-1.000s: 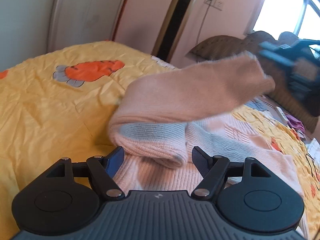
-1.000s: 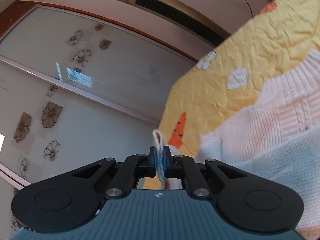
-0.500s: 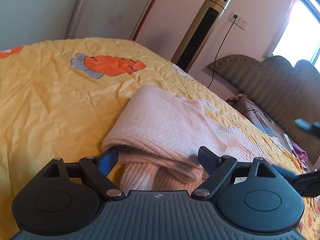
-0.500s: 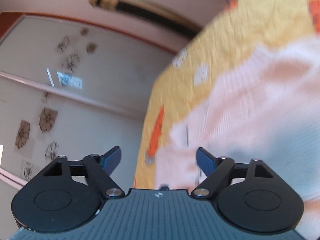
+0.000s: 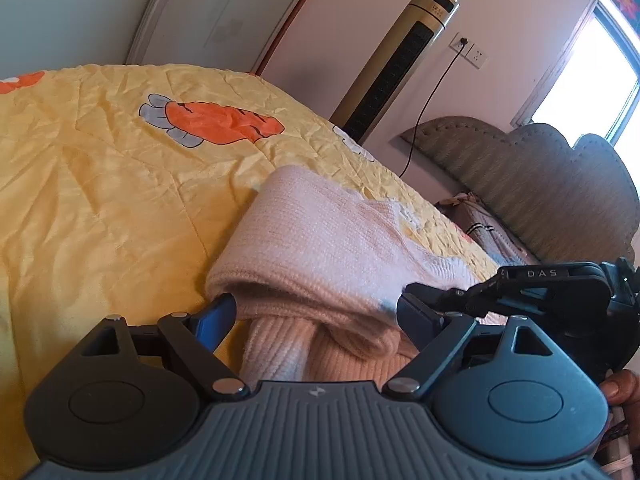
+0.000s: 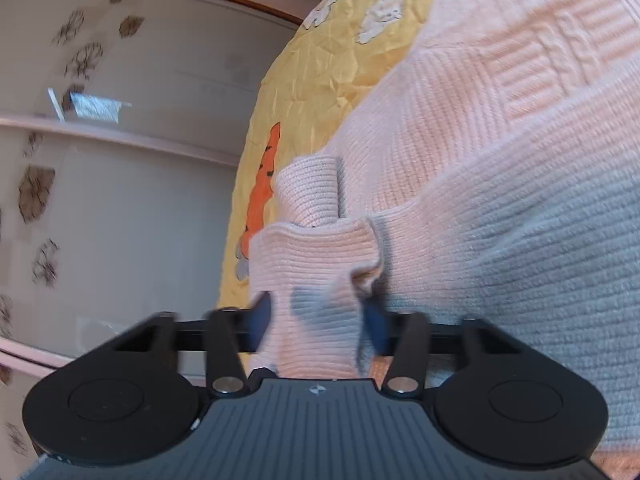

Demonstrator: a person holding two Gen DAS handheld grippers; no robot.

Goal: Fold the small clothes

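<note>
**A:** Where is the garment?

**B:** The pale pink knitted sweater (image 5: 320, 240) lies on the crumpled yellow carrot-print bedspread (image 5: 100, 200), in the part of the bed nearer the padded grey headboard (image 5: 540, 184) than the far edge. A sleeve looks to be doubled back over the body, leaving a rounded fold at the near side.

**A:** And the claws?

**B:** The left gripper (image 5: 316, 304) stands wide. Its jaws have just been opening and the rounded fold sits between them, but I can't see the pads pinching it. The right gripper (image 6: 318, 304) is blurred. Its jaws have just been closing, and the ribbed sleeve cuff (image 6: 316, 252) fills the gap and bunches against one finger, so I read that as a hold on the cuff.

**A:** How will it handle?

**B:** I'd say light, soft and limp. It will sag wherever it isn't held, and loose knit can stretch or snag on a pad. It isn't slippery or fragile.

**A:** Where should it be gripped?

**B:** At the firmer ribbed edges, cuff or hem, taking every layer in one bite. A pinch in mid-panel would probably lift a peak and spoil the fold.
</note>
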